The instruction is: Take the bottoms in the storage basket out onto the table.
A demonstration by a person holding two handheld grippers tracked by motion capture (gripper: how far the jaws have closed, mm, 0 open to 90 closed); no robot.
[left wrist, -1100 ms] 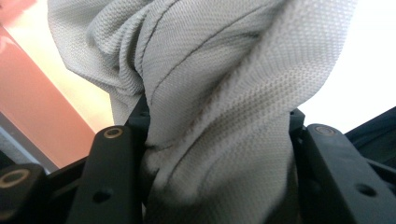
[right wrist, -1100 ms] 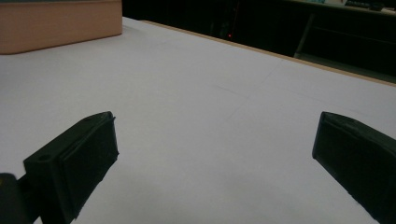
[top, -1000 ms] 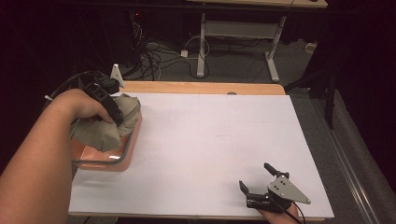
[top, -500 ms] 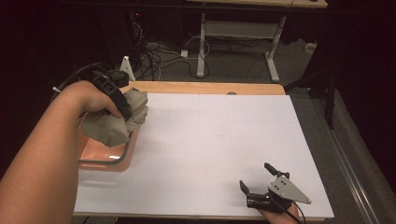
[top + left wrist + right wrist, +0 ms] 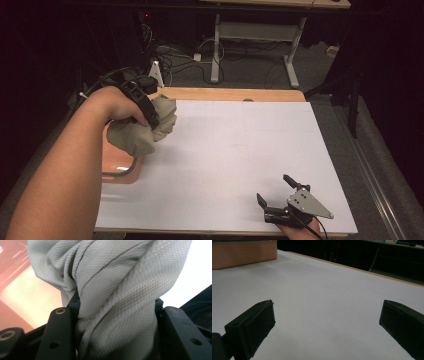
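Note:
A bunched grey-beige cloth (image 5: 145,127) hangs in the air above the table's left side, with my left gripper (image 5: 150,117) shut on it. Up close, the knit cloth (image 5: 112,297) is squeezed between the two black jaws. Under it sits an orange tray (image 5: 117,167) at the left edge of the white sheet (image 5: 240,155). My right gripper (image 5: 277,192) rests low at the front right of the table, open, nothing between its fingers (image 5: 252,327). The white sheet (image 5: 317,302) stretches ahead of it, and the orange tray (image 5: 242,252) stands far off at upper left.
The wooden table edge (image 5: 230,94) runs along the back of the sheet. Behind the table, cables (image 5: 175,55) lie on a dark floor beside a white desk frame (image 5: 250,35). A metal rail (image 5: 380,175) runs along the right side.
My left gripper has lifted the cloth up out of the orange tray and carried it slightly back and right. The right gripper has stayed still.

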